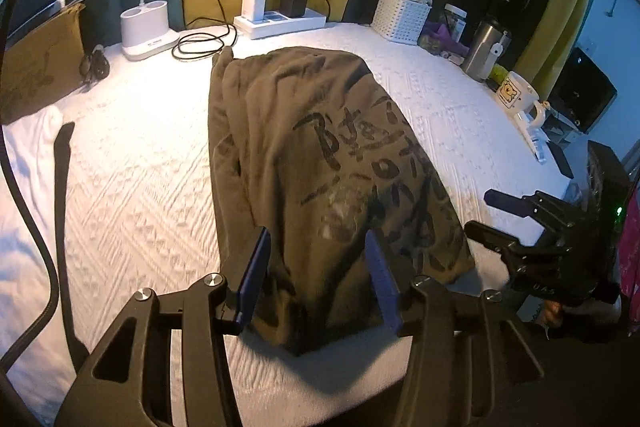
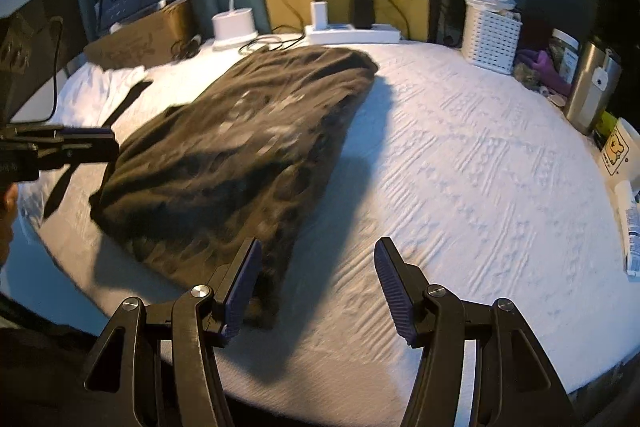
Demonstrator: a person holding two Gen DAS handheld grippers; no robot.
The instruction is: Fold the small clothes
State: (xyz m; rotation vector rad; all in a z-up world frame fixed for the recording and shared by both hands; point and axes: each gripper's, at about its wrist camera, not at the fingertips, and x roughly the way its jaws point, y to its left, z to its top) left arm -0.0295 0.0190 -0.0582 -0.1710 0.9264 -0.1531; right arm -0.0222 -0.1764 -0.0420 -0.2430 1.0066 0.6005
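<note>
White bedspread (image 2: 460,167) holds olive shirt (image 1: 320,147) bearing illegible black scrawl.

Olive-brown shirt (image 1: 320,163) with black scrawled print, folded into a long strip. Lying flat on white textured tabletop (image 1: 140,163).

A lamp base (image 1: 147,29), power strip (image 1: 280,21), white basket (image 1: 401,15), steel tumbler (image 1: 485,50) and bear mug (image 1: 516,95) line the white cover (image 1: 132,163).

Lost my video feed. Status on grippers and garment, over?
Left gripper open, over the garment's near edge. Right gripper open, empty. Olive-brown printed garment folded lengthwise on white textured cover. Nothing blocking.
</note>
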